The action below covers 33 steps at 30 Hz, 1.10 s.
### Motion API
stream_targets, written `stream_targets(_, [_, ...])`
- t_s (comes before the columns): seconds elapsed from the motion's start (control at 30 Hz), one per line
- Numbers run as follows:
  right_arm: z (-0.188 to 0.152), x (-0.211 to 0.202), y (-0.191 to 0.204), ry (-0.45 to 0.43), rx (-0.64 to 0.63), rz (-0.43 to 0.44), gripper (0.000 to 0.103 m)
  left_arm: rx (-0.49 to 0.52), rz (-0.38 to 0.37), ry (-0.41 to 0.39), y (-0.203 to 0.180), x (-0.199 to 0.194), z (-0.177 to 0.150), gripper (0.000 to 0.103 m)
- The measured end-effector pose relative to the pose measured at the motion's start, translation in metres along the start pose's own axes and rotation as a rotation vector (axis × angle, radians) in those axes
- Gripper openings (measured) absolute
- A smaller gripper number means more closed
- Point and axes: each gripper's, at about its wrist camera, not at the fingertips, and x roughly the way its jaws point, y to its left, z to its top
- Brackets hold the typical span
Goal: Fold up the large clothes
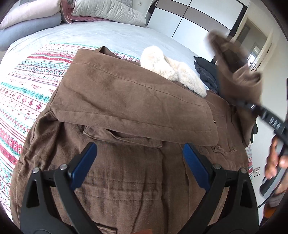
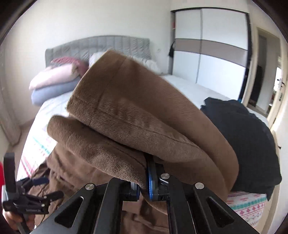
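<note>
A large brown coat (image 1: pixel 126 111) with a cream fur collar (image 1: pixel 172 70) lies on the bed, one sleeve folded across its body. My left gripper (image 1: pixel 139 158) is open and empty just above the coat's lower front. My right gripper (image 2: pixel 144 181) is shut on the coat's other brown sleeve (image 2: pixel 136 122) and holds it lifted in the air. In the left wrist view that raised sleeve (image 1: pixel 234 72) and the right gripper (image 1: pixel 241 104) show blurred at the right. The left gripper (image 2: pixel 41 187) shows small at the lower left of the right wrist view.
The bed has a patterned blanket (image 1: pixel 27 93) and a white sheet (image 1: pixel 108 34). Pillows and folded bedding (image 1: pixel 54 14) pile at the head. A black garment (image 2: pixel 248 140) lies on the right side of the bed. A wardrobe (image 2: pixel 210 50) and doorway stand beyond.
</note>
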Motion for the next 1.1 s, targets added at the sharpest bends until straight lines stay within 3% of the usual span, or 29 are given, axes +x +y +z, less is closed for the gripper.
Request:
stream_targets(0.13, [-0.05,0.081,0.031,0.343,0.032,0.12,0.022,-0.024,-0.024,-0.001,0.008,-0.003,0.002,0.096])
stream_targets(0.17, [-0.058,0.087,0.032,0.371,0.037,0.122,0.023,-0.031,-0.036,0.001,0.01,-0.003,0.003,0.096])
stream_targets(0.2, [-0.063,0.081,0.028,0.345,0.048,0.145,0.023,-0.039,-0.052,0.0,0.011,-0.004,0.004,0.096])
stream_targets(0.27, [-0.07,0.059,0.012,0.312,0.132,0.252,0.033,-0.061,-0.096,-0.004,0.015,-0.006,0.006,0.096])
stream_targets(0.33, [-0.074,0.031,-0.009,0.296,0.254,0.401,0.063,-0.092,-0.156,0.004,0.018,-0.007,0.009,0.095])
stream_targets(0.4, [-0.076,-0.003,-0.021,0.249,0.312,0.458,0.069,-0.112,-0.219,0.024,0.019,-0.004,0.013,0.089])
stream_targets(0.47, [-0.078,-0.032,-0.032,0.233,0.32,0.36,0.069,-0.108,-0.239,0.032,0.014,-0.003,0.022,0.074])
stream_targets(0.53, [-0.086,-0.055,-0.051,0.2,0.357,0.241,0.071,-0.086,-0.254,0.05,0.003,0.002,0.032,0.071])
stream_targets(0.67, [-0.105,-0.071,-0.097,0.135,0.519,0.268,0.072,-0.041,-0.273,0.139,-0.023,0.041,0.052,0.071])
stream_targets(0.73, [-0.105,-0.074,-0.116,0.117,0.557,0.197,0.072,-0.036,-0.221,0.224,-0.031,0.072,0.052,0.07])
stream_targets(0.8, [-0.11,-0.074,-0.133,0.071,0.58,0.152,0.072,-0.026,-0.109,0.275,-0.035,0.096,0.047,0.055])
stream_targets(0.83, [-0.113,-0.074,-0.143,0.062,0.609,0.133,0.072,-0.015,-0.082,0.26,-0.039,0.098,0.045,0.04])
stream_targets(0.87, [-0.118,-0.072,-0.155,0.066,0.649,0.106,0.072,-0.012,-0.094,0.238,-0.044,0.096,0.044,0.015])
stream_targets(0.93, [-0.127,-0.074,-0.177,0.07,0.736,0.078,0.072,-0.006,-0.105,0.166,-0.058,0.08,0.048,0.011])
stream_targets(1.03, [-0.137,-0.075,-0.197,0.049,0.833,0.104,0.072,0.069,-0.109,-0.042,-0.081,0.032,0.064,0.011])
stream_targets(1.1, [-0.14,-0.076,-0.203,0.032,0.858,0.114,0.072,0.083,-0.065,-0.182,-0.083,0.001,0.08,0.011])
